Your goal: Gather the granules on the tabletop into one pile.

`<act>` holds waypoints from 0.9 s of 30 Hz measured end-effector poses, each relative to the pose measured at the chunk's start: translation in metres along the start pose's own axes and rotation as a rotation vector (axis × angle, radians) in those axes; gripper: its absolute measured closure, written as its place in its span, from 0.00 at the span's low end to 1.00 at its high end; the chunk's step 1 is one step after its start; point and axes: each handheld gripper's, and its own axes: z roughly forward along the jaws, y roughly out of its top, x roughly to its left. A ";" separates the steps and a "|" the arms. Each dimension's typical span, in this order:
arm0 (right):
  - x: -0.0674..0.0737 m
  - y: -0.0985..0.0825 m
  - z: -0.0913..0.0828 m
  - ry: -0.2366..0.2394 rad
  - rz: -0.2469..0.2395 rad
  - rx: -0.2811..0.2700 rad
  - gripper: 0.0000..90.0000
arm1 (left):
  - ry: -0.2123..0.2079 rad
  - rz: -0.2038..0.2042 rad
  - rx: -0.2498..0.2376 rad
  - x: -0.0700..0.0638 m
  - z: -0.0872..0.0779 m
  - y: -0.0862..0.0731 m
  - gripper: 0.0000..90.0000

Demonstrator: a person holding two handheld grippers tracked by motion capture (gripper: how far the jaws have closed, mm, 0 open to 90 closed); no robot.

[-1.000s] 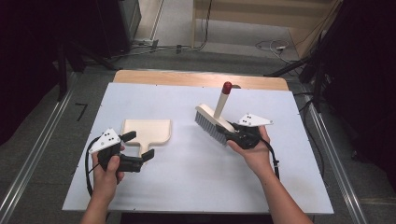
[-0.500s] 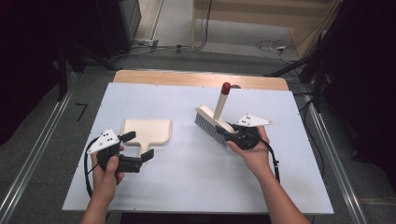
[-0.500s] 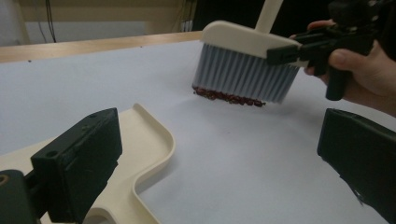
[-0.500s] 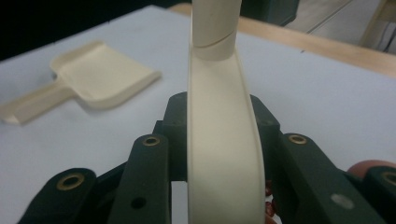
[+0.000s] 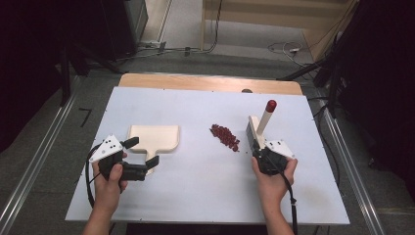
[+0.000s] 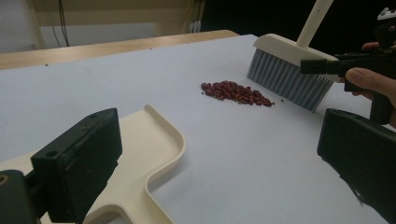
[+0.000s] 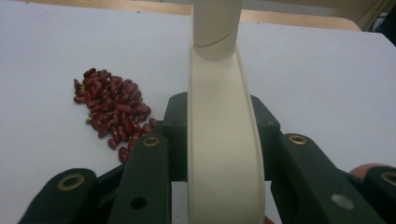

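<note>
- The white-topped bench (image 5: 195, 205) carries everything; I take the small heap of dark red beans (image 5: 225, 136) near its middle as my landmark.
- The big change: a second ago the cream hand brush with grey bristles and a red-tipped handle (image 5: 256, 132) stood over the spot where the heap lies, hiding it. Now the brush has swung off to the right of the beans, bristles just beside the heap's right edge, and the beans lie in plain sight.
- The right gripper (image 5: 266, 157) sits right of and nearer the person than the beans. From its own camera its fingers (image 7: 144, 186) are clamped on either side of the brush's cream back (image 7: 224, 154).
- The flat cream plastic dustpan (image 5: 153, 139) lies well left of the beans, its mouth turned away from the person and its handle pointing back towards them. It has not shifted.
- The left gripper (image 5: 144, 171) rests at the dustpan's handle, left of the beans and nearer the person. Its fingers (image 6: 79, 168) stand apart, one over the handle; I see no grip on it.
- My reading: the brush is now set behind the heap for a leftward sweep, but the pan is far off and not facing the beans, so it likely needs bringing round first.
</note>
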 end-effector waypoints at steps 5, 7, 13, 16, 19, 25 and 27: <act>0.030 0.001 0.008 -0.005 0.012 -0.018 0.73 | -0.020 0.019 0.005 -0.006 0.005 0.002 0.00; 0.037 0.004 0.013 -0.008 0.012 -0.020 0.73 | -0.019 0.028 0.010 -0.008 0.007 0.003 0.00; 0.045 0.014 0.026 -0.001 0.041 -0.031 0.73 | -0.018 0.020 0.008 -0.006 0.006 0.002 0.00; 0.048 0.019 0.029 0.003 0.033 -0.033 0.73 | -0.017 0.019 0.012 -0.006 0.007 0.002 0.00; 0.046 0.023 0.028 0.008 0.034 -0.041 0.73 | -0.016 0.023 0.016 -0.007 0.008 0.002 0.00; 0.031 0.027 0.019 0.000 0.015 -0.044 0.73 | -0.015 0.021 0.020 -0.006 0.009 0.002 0.00; 0.028 0.024 0.021 -0.014 0.001 -0.029 0.73 | -0.017 0.022 0.019 -0.006 0.009 0.002 0.00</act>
